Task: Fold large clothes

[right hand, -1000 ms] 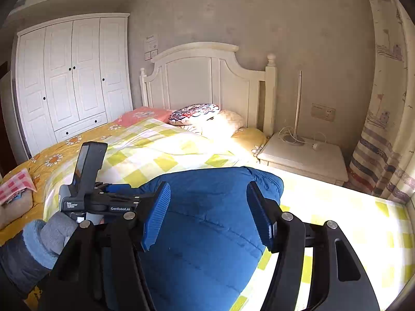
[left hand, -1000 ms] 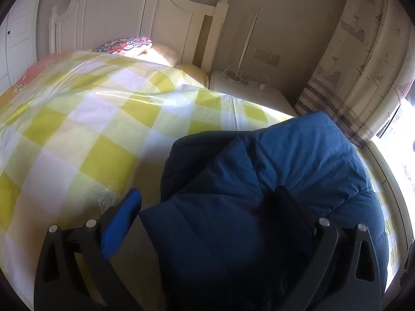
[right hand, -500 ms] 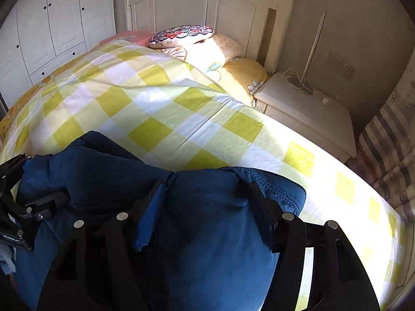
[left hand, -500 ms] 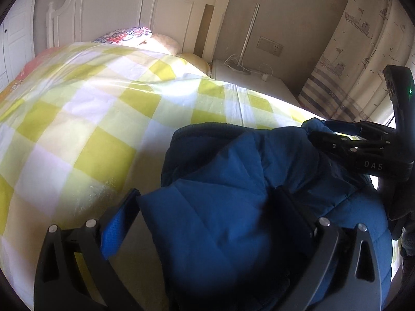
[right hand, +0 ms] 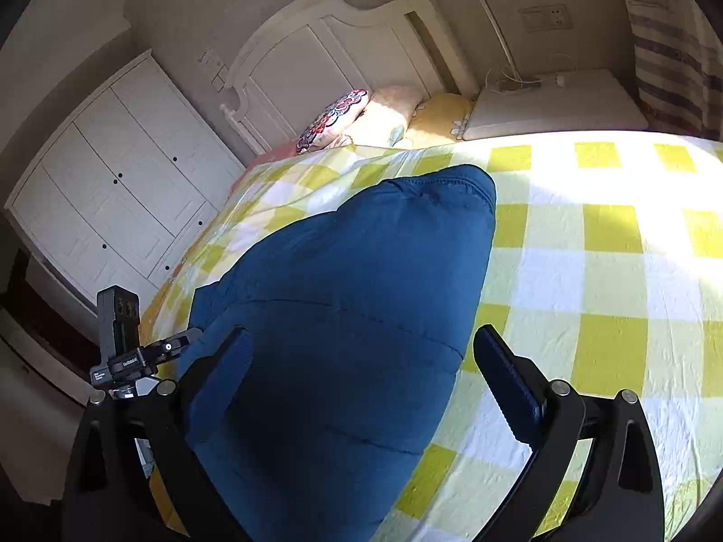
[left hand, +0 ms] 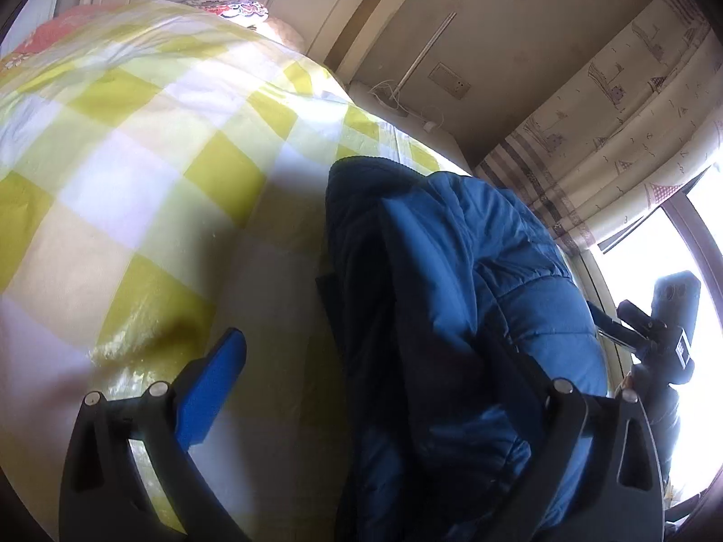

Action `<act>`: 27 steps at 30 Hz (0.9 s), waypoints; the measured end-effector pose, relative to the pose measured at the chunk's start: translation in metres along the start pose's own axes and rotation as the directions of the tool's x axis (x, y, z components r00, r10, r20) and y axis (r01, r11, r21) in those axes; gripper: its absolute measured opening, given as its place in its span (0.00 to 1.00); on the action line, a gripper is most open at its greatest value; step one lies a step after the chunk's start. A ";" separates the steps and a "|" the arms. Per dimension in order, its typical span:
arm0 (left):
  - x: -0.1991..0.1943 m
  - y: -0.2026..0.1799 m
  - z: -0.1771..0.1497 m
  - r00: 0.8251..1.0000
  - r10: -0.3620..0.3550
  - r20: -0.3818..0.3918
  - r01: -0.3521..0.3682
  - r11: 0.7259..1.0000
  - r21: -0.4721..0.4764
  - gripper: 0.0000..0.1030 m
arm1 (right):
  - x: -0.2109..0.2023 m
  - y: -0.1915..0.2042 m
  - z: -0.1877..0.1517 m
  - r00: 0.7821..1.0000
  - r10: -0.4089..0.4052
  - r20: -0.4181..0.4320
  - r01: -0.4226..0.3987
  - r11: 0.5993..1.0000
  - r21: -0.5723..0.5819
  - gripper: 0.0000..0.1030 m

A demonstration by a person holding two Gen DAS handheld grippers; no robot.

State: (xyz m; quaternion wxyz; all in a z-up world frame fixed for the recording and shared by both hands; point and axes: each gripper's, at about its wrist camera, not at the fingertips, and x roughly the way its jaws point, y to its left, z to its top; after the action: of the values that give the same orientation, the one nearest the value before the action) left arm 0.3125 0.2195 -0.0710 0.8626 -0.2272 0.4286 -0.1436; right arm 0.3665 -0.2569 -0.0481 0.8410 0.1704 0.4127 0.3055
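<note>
Now the blue padded jacket (right hand: 343, 316) lies bunched on the yellow-check bed (right hand: 610, 271), near its edge. Right tool (right hand: 361, 379) has just been opening; jaws wide, jacket between, right pad clear of it. Left tool (left hand: 375, 379) wide open, jacket bulging over its right finger. Open quilt far & left; nightstand (right hand: 556, 104), curtain (left hand: 601, 135) beyond.

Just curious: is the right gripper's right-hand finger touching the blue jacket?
Apart. The right wrist view shows checked bedspread between that finger and the jacket.
</note>
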 end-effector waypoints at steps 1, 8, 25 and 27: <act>0.001 0.005 -0.004 1.000 -0.028 -0.012 0.028 0.999 -0.033 0.98 | -0.006 -0.007 -0.015 0.999 0.036 -0.018 -0.035 0.998 0.043 0.93; 0.025 0.011 -0.013 0.980 -0.200 -0.027 0.193 0.968 -0.160 0.87 | 0.017 -0.003 -0.071 0.960 0.258 -0.105 -0.244 0.960 0.135 0.92; 0.180 -0.172 0.058 0.965 -0.260 -0.026 0.259 0.965 -0.038 0.38 | -0.088 -0.099 -0.034 0.957 -0.150 0.248 0.115 0.982 0.151 0.70; 0.185 -0.181 0.057 0.975 -0.223 -0.019 0.223 0.975 -0.020 0.49 | -0.098 -0.098 -0.044 0.937 -0.199 0.286 0.164 0.976 0.142 0.81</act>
State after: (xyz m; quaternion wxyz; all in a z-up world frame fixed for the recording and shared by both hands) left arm 0.4580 -0.0016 -0.0726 0.8345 -0.2797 0.4108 -0.2381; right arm 0.3215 -0.3942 -0.0696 0.9070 0.2239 0.3121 0.1728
